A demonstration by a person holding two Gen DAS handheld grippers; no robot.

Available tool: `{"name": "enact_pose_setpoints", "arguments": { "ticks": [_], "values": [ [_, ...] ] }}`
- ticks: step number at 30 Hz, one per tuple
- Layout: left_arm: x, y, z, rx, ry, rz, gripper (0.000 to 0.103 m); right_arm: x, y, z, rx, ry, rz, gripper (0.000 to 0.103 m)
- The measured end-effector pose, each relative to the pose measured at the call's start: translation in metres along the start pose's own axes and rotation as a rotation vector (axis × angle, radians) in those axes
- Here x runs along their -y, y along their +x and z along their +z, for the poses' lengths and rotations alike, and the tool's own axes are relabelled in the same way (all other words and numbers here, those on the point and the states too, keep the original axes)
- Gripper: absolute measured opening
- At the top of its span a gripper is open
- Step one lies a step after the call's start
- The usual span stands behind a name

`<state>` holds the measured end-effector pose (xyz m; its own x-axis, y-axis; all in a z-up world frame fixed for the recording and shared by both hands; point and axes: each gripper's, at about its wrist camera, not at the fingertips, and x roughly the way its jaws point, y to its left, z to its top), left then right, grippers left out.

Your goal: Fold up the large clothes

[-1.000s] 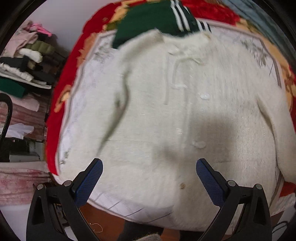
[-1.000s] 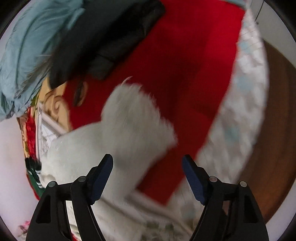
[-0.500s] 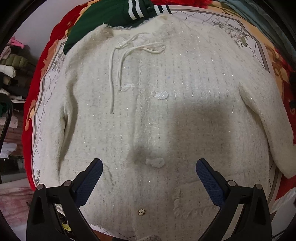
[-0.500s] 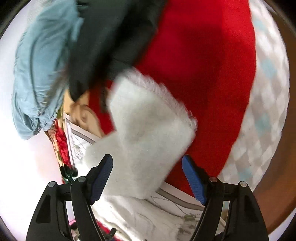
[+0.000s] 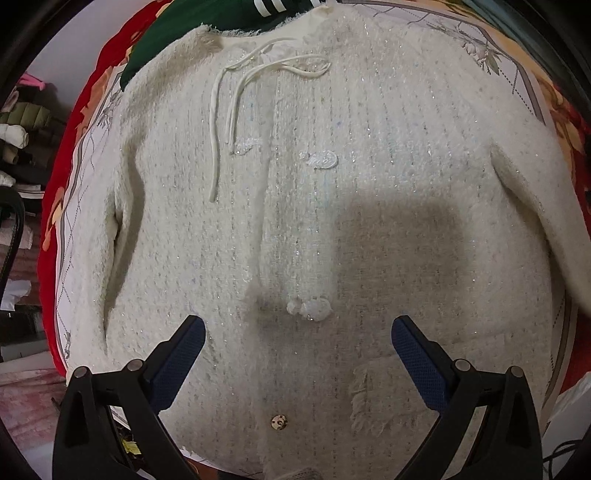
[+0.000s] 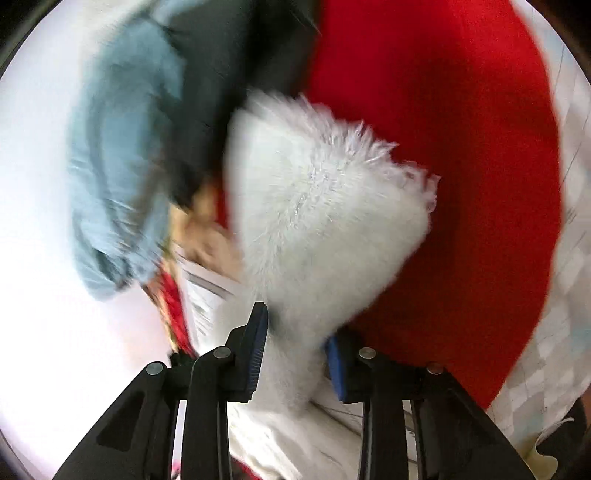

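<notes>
The right hand-held gripper point(image 6: 295, 350) is closing its jaws around the fluffy white sleeve point(image 6: 325, 221), which is passing between the blue pads; whether they are pressing yet is hard to tell. Beyond the cuff, a red blanket point(image 6: 443, 147) is lying under a dark garment point(image 6: 229, 66) and a pale blue one point(image 6: 118, 166). The left hand-held gripper point(image 5: 295, 350) is hanging wide above the cream cardigan point(image 5: 314, 221), which is lying flat, buttoned, collar at the far side beside a green garment point(image 5: 192, 26).
</notes>
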<state>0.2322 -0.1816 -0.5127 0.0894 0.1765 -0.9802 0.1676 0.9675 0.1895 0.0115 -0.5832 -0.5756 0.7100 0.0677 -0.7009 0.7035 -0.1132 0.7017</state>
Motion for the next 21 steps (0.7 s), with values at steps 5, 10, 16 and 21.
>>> {"name": "enact_pose_setpoints", "arguments": {
  "ticks": [5, 10, 16, 21],
  "values": [
    [0.007, 0.001, -0.003, 0.001, 0.001, -0.007, 0.103, 0.004, 0.023, 0.007, -0.042, -0.049, -0.132, 0.068],
    [0.011, 0.003, -0.006, 0.007, 0.002, 0.003, 0.103, 0.024, 0.043, 0.018, -0.024, 0.080, 0.009, 0.069],
    [0.006, 0.011, -0.005, 0.008, -0.025, 0.015, 0.103, -0.003, 0.075, 0.017, 0.001, 0.039, 0.087, 0.015],
    [-0.010, 0.009, -0.001, 0.030, -0.070, 0.019, 0.103, -0.042, 0.032, 0.010, 0.113, -0.048, 0.039, 0.010]
  ]
}}
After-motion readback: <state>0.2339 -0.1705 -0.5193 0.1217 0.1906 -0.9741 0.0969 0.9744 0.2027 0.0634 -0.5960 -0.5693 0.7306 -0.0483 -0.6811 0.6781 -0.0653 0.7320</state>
